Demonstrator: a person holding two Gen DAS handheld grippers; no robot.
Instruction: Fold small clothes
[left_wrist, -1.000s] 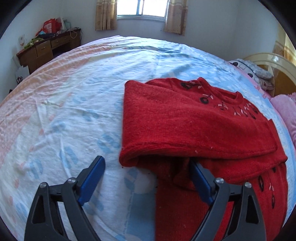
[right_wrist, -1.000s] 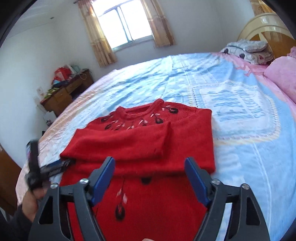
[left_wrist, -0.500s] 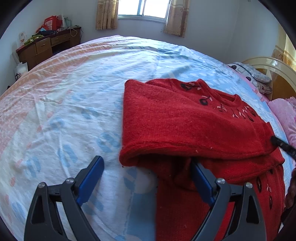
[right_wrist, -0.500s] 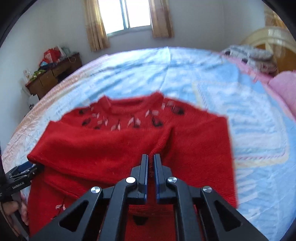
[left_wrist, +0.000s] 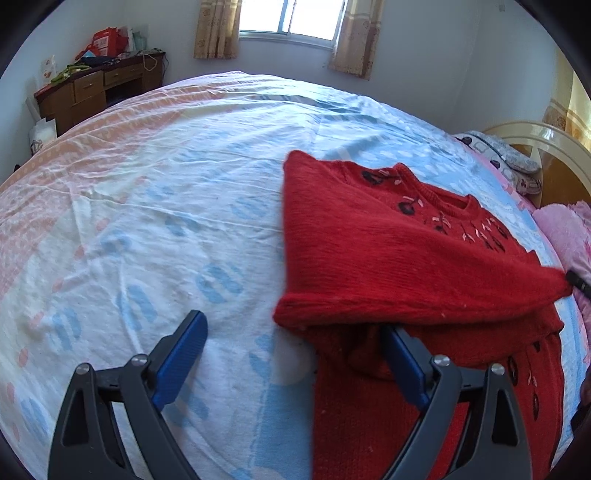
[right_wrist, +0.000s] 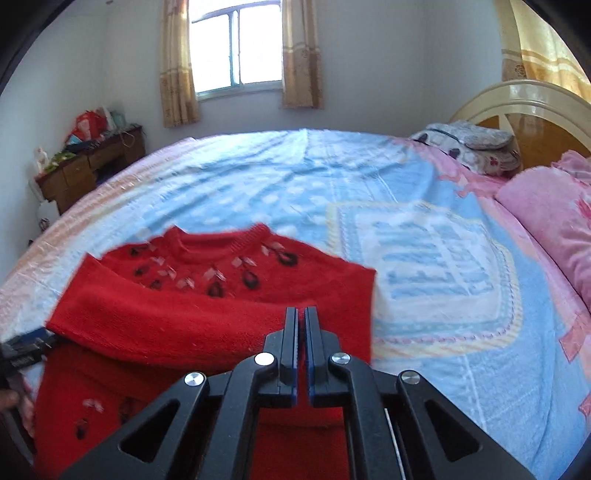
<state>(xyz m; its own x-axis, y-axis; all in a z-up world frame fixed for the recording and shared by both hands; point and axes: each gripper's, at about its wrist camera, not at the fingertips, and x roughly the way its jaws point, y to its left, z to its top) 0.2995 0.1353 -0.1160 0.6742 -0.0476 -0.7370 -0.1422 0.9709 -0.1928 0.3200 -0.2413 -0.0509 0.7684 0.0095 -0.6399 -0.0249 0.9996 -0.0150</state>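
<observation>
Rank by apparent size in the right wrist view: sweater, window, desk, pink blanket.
1. Sweater, though nearness to the camera inflates it.
2. Pink blanket, cut off by the frame edge.
3. Window and desk look alike; both are far, so unranked.

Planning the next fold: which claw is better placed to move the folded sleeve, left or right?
Right, probably. The right claw is shut at the cuff of the folded sleeve of the red sweater. The left claw hangs open, pressing nothing.

A home bedroom: a wide bed (right_wrist: 369, 192) with pillows (right_wrist: 476, 147), a curtained window (right_wrist: 238, 48), a cluttered wooden desk (left_wrist: 92, 88).
</observation>
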